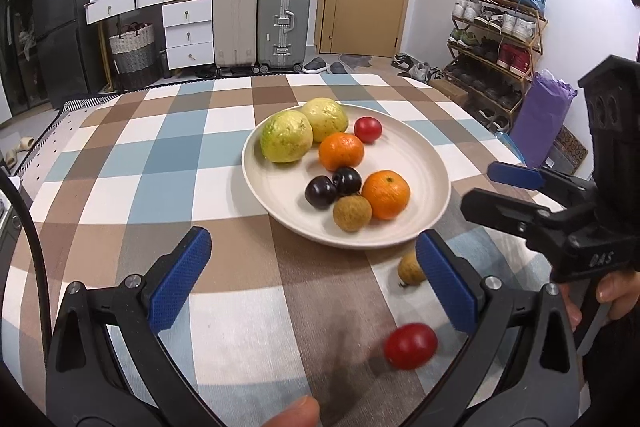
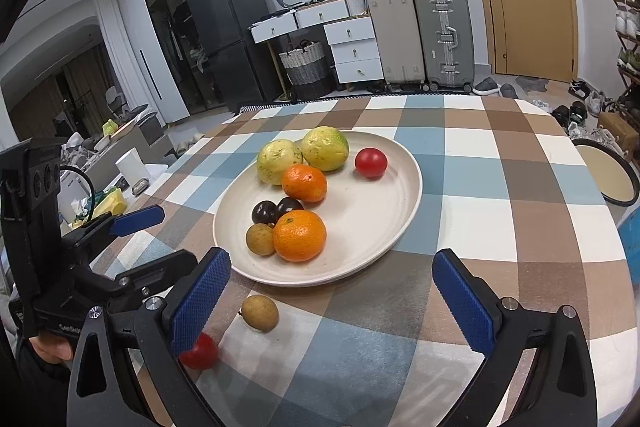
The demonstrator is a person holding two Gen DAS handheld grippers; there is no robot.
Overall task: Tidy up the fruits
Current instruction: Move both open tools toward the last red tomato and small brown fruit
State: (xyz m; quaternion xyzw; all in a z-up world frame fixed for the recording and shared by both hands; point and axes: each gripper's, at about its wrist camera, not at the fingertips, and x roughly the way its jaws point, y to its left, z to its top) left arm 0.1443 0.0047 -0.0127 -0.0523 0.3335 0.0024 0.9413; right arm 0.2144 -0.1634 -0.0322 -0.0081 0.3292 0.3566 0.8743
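You are holding your left hand-held gripper point(image 1: 314, 279) with its blue pads spread wide, and nothing is sitting between them. Your right hand-held gripper point(image 2: 332, 303) is spread wide too, and it is holding nothing.

The round cream plate point(image 1: 420, 163) is resting on the tabletop with the brown, blue and white checked cloth point(image 1: 168, 163). Lying on the plate are two big yellow-green fruits point(image 1: 286, 141), two round orange fruits point(image 1: 386, 194), two small dark purple fruits point(image 1: 321, 191), one small brown round fruit point(image 1: 352, 213) and one small red round fruit point(image 1: 368, 129).

Two fruits are lying off the plate, on the cloth. A small brown round fruit point(image 2: 260, 311) is sitting just beside the plate's near rim. A small red round fruit point(image 1: 411, 345) is lying farther from the plate, close to you.
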